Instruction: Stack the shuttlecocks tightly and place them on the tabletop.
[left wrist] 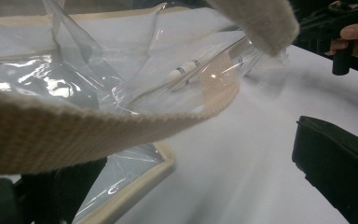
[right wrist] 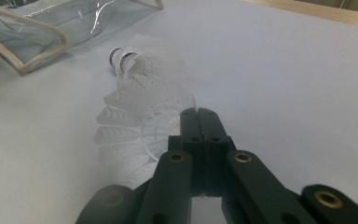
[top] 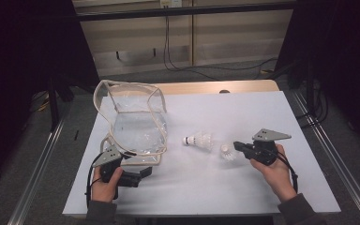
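The right gripper (right wrist: pixel 199 112), jaws pinched on the near shuttlecock's (top: pixel 228 152) feather, has bagged nothing. The left gripper's (top: pixel 138 177) wide jaws straddle the clear bag's (top: pixel 136 126) strap; another shuttlecock (top: pixel 198 139) lies outside.

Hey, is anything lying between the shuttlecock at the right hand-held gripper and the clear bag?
Yes: a second shuttlecock lies on the table between the nearer shuttlecock, at the right hand-held gripper, and the clear bag.

Overhead camera; two close claw-mounted cameras
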